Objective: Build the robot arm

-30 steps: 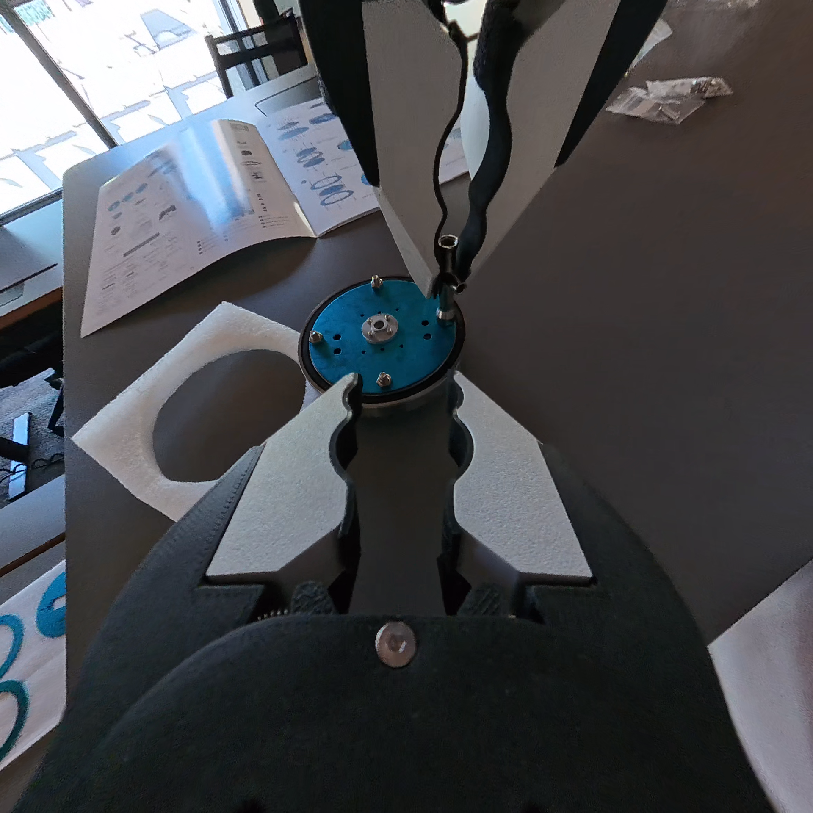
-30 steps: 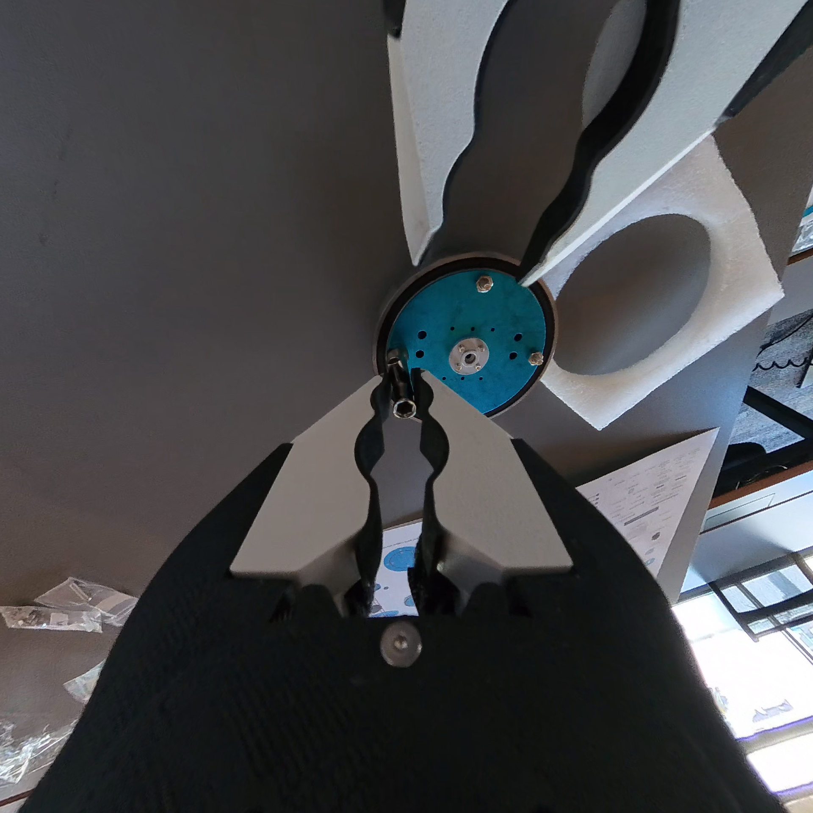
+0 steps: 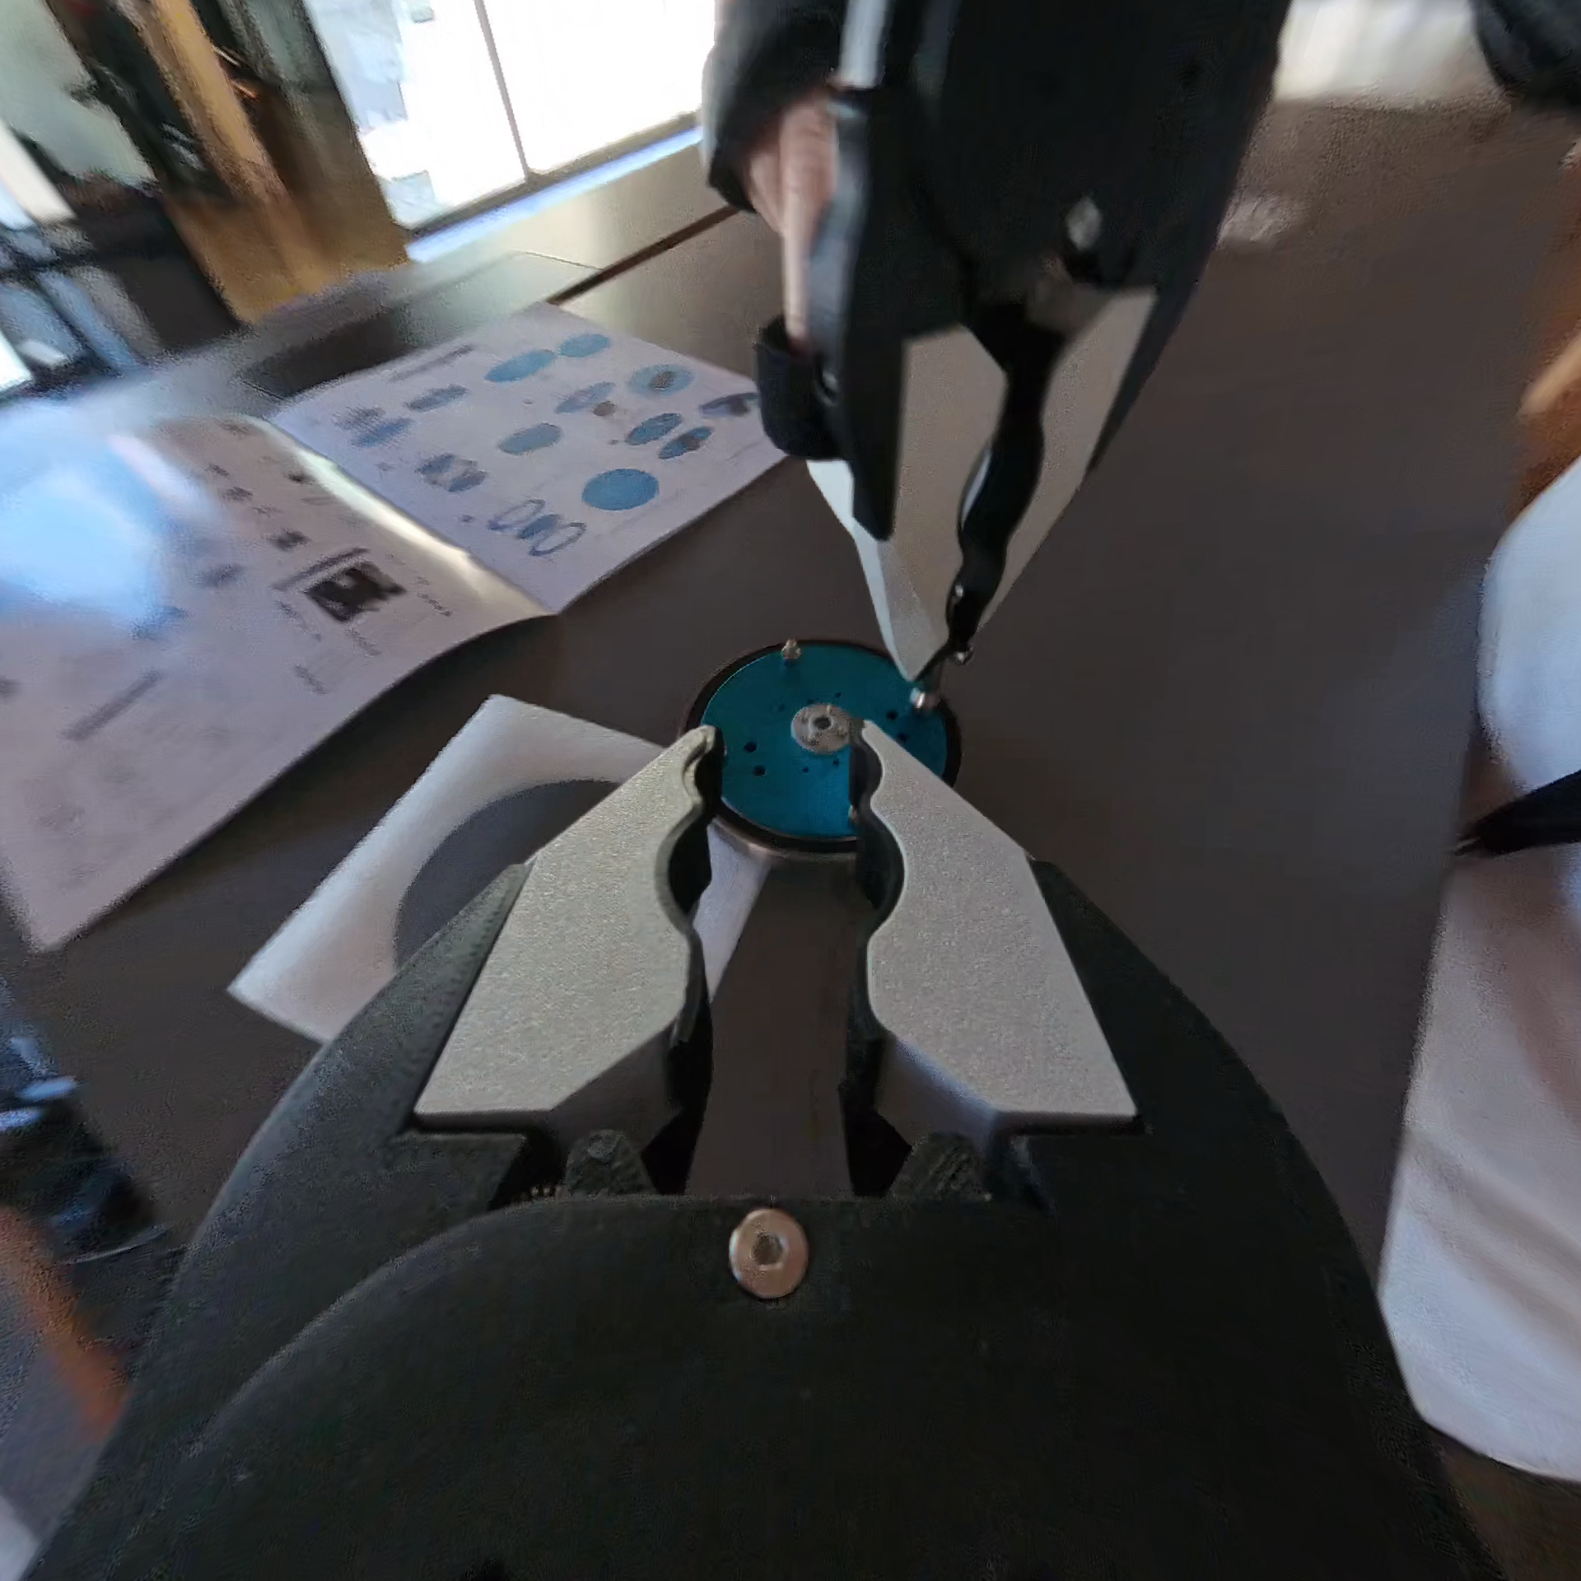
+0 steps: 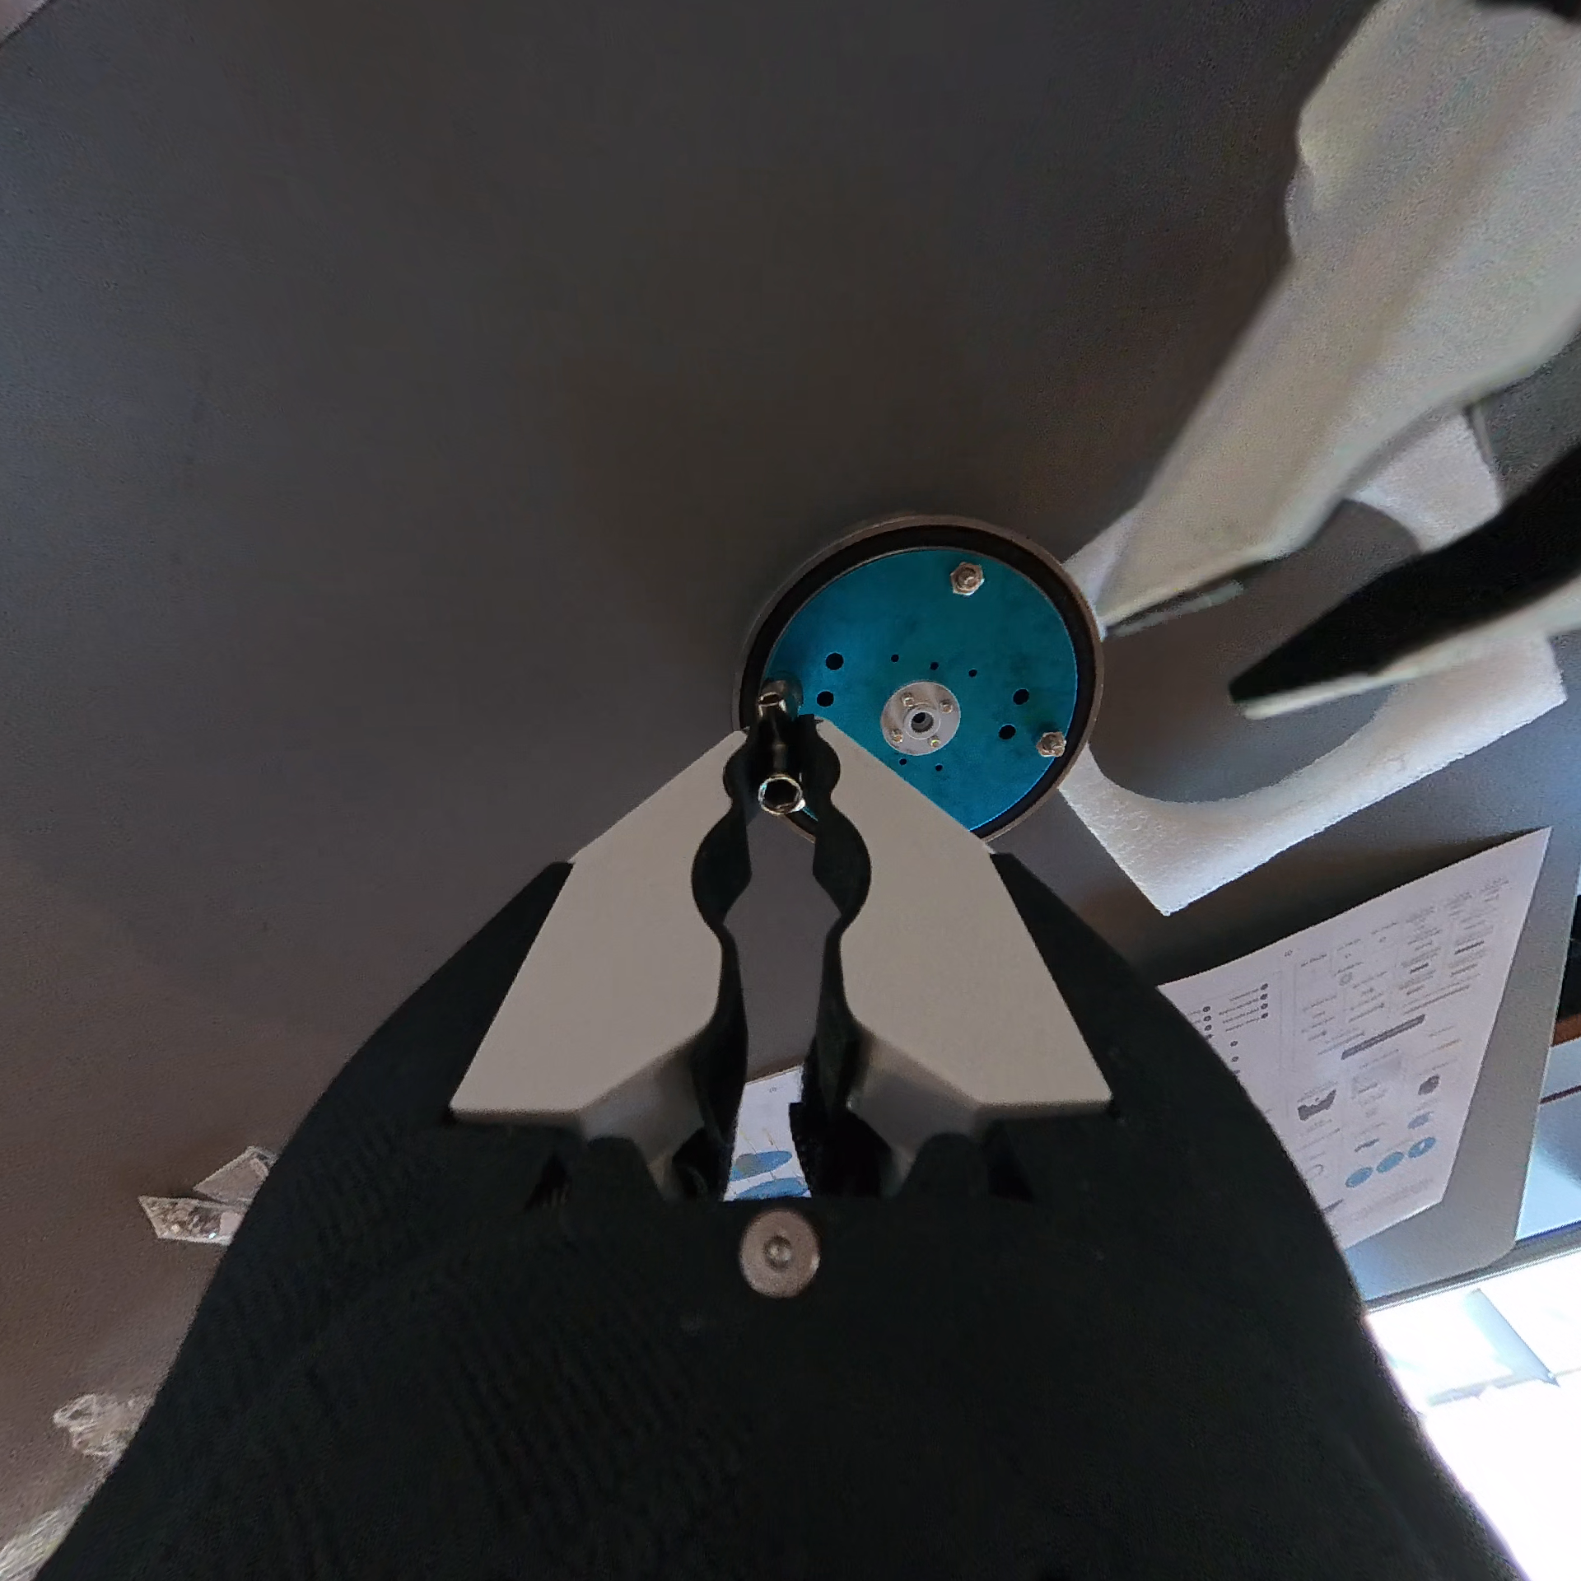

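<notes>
A dark grey table (image 4: 428, 428) carries everything. On it, far and left in the left wrist view, lies an open booklet (image 3: 359, 547) with blue pictures. Nearer, to the left, sits a white foam block (image 3: 530, 736) with a round hole cut through it. Just beside the foam's right edge lies a blue disc (image 4: 920, 684) set in a dark ring, with a silver hub (image 4: 920, 717) at its middle and small nuts (image 4: 968, 578) standing up near its rim.

The left gripper (image 3: 783, 744) has its fingers spread apart with nothing between them; its tips reach over the near edge of the disc, and whether they touch it cannot be told. In the right wrist view it appears blurred at the upper right, beside the foam.

The right gripper (image 4: 783, 727) has its fingers drawn close and clamped on a small silver socket tool (image 4: 780, 791). The tool points down at the stud (image 4: 772, 691) on the disc's rim, on the side away from the foam, and its end meets that stud.

Small clear plastic bags (image 4: 201, 1202) lie well apart from the disc, at the lower left of the right wrist view.
</notes>
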The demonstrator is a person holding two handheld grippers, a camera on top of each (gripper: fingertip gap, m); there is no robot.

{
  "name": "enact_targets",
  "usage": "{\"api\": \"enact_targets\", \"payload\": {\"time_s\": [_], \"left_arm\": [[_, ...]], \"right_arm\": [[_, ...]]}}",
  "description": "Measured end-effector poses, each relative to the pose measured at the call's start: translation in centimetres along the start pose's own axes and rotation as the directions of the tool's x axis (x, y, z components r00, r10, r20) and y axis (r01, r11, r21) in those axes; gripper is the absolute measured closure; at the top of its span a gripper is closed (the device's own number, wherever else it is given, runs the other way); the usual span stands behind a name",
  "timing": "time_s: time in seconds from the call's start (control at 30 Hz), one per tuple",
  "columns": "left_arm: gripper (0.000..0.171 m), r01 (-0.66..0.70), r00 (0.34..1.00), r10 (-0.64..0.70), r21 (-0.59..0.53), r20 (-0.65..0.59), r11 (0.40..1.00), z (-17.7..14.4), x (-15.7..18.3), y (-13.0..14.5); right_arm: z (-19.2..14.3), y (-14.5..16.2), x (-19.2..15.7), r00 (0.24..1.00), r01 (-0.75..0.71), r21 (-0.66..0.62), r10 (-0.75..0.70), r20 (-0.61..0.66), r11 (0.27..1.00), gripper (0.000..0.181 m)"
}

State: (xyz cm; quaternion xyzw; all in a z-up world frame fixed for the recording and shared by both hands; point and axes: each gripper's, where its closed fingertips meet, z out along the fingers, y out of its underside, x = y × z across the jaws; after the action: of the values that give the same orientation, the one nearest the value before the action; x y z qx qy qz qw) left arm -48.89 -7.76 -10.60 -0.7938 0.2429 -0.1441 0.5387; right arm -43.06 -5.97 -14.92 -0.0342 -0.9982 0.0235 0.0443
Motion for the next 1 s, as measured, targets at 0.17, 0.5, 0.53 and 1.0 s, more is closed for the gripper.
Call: {"api": "enact_targets", "payload": {"time_s": [0.17,0.5,0.53,1.0], "left_arm": [[0.155,0.069,0.996,-0.071,-0.034,-0.057,0.997,2.6,-2.1,1.1],[0.171,-0.047,0.998,0.043,-0.119,-0.038,0.992,5.1,-2.4,2.8],[0.171,-0.054,0.998,0.049,-0.113,-0.042,0.992,5.1,-2.4,2.8],[0.171,-0.048,0.999,0.046,-0.115,-0.024,0.992,5.3,-2.4,2.9]], "right_arm": [[0.0,0.0,0.0,1.000,-0.027,0.019,0.027,0.008,0.999,0.174],[0.1,0.1,0.0,1.000,-0.023,-0.005,0.023,0.011,1.000,0.174],[0.1,0.1,0.0,1.000,-0.025,-0.007,0.025,0.013,1.000,0.174],[0.1,0.0,-0.2,0.950,-0.296,-0.035,0.298,0.090,0.955,0.171]]}}
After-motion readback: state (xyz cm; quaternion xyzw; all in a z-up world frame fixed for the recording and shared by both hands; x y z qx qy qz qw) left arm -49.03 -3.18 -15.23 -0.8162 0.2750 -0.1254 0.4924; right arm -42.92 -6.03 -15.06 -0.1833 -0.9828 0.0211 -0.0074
